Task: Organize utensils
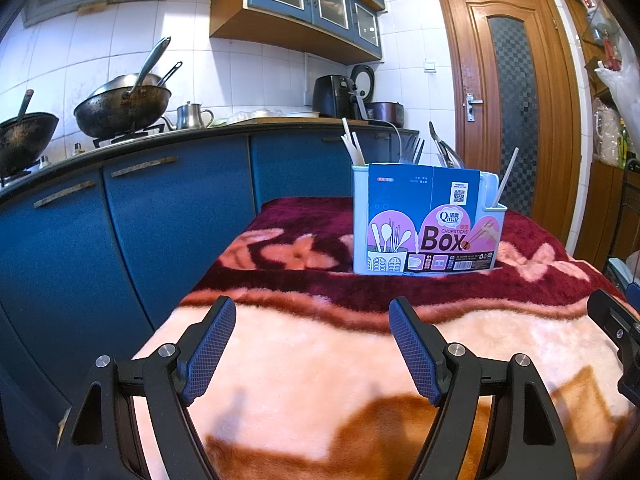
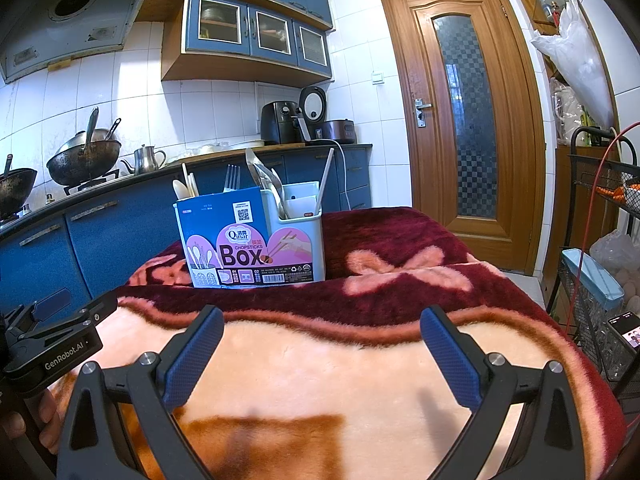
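Utensils upright in caddy (image 2: 296, 236), toward far side of blanket (image 2: 360, 380) covering bench, near kitchen cabinets. Caddy pale plastic, wrapped in front by printed sleeve (image 2: 244, 248) reading "Chopsticks Box". Inside, seen from right wrist: white spoon (image 2: 181, 191) and pale chopsticks at left, fork (image 2: 231, 179) near middle, metal spoons (image 2: 267, 184) bunched right of it, 1 long pale stick (image 2: 326, 184) leaning in right-hand compartment. Exact compartment borders behind sleeve not visible. Left gripper (image 1: 312, 344) held wide open over near part of blanket, empty, well short of caddy; right gripper (image 2: 322, 354) likewise spread wide and empty, same side of bench. Nothing lying loose on blanket in either view, so probably sorting nearly done or not yet begun; cannot tell which. Handling, as judgement: metal pieces stiff, smooth, likely slippery between pads, moderately weighty for size; best pinched on flat of handle just above caddy rim, then lifted straight up to avoid snagging neighbours. Plastic spoon and sticks light, thin, apt to pivot or roll in grip; better taken close to midpoint, squarely across width. Caddy itself light, tall, on soft pile, so liable to tip if tugged sideways; steadying by rim with other gripper advisable. Sleeve only card, loose-looking, poor place to hold.
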